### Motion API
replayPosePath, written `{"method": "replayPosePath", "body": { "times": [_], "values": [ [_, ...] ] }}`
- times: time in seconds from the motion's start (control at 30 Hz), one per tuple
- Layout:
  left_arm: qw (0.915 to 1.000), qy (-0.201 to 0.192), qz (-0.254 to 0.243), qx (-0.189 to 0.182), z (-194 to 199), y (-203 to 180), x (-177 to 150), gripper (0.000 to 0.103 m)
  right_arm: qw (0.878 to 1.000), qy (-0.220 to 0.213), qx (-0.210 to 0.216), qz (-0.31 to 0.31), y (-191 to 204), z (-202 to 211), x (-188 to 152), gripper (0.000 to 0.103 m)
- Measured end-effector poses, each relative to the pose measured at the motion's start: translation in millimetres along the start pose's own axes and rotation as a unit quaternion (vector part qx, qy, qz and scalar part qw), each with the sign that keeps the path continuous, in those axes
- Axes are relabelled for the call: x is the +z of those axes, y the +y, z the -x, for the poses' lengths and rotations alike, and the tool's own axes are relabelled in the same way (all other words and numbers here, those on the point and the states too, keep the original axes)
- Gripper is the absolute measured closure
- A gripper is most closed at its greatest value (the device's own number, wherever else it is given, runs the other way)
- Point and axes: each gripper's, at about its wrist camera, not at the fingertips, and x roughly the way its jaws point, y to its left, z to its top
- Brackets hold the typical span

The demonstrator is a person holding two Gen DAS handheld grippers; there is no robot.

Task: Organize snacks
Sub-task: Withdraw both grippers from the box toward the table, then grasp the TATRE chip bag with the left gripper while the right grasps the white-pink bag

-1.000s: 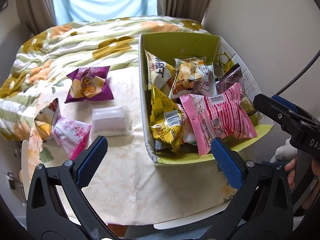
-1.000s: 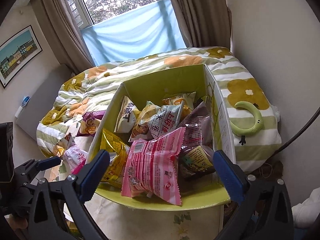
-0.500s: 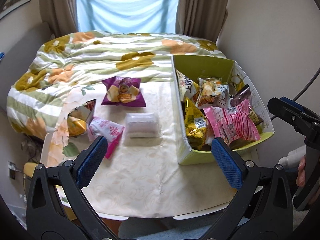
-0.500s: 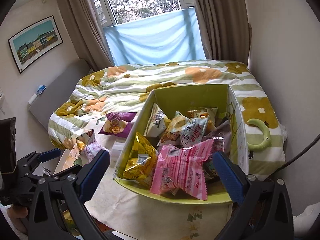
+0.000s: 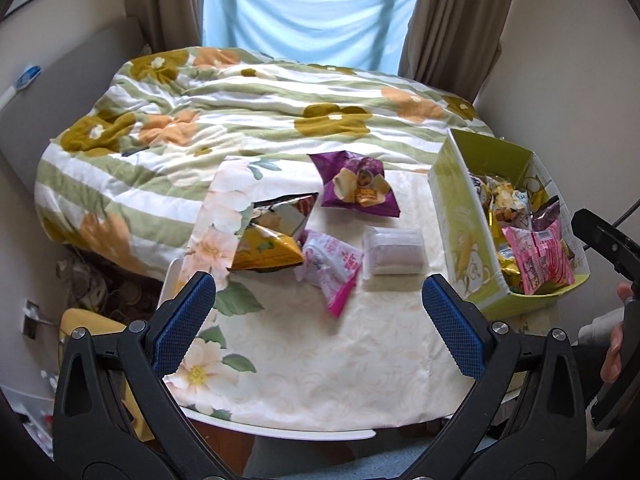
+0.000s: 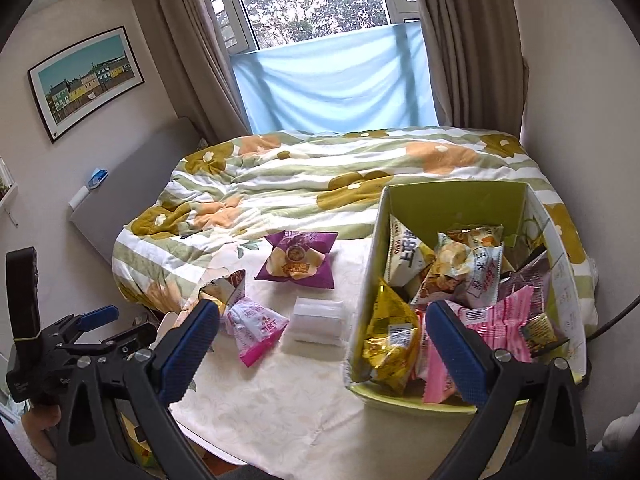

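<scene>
Both grippers point(image 5: 318, 314) point(image 6: 322, 344) gape empty above table snacks, box point(image 6: 362, 300) alongside

This is a bedroom in a home. A bed point(image 6: 320, 184) with a green-striped floral quilt fills the middle of the frame, below a curtained window point(image 6: 316, 4) at top centre whose lower part is covered by a pale blue sheet point(image 6: 336, 80). A framed picture of coloured houses point(image 6: 86, 80) hangs on the wall at upper left.
</scene>
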Motion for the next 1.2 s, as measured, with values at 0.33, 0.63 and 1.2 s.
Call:
{"method": "replayPosePath", "body": {
  "times": [0.33,0.63,1.2],
  "values": [
    [0.9980,0.048,-0.002,-0.040,-49,95,24,0.001,0.999,0.040,-0.002,0.018,71,-86,-12,0.000],
    [0.9910,0.111,-0.033,-0.066,-130,124,48,0.001,0.991,0.099,0.023,0.083,100,-183,-44,0.000],
    [0.9786,0.182,-0.045,-0.086,-237,82,56,0.009,0.966,0.177,0.074,0.173,90,-262,-61,0.001]
  ]
}}
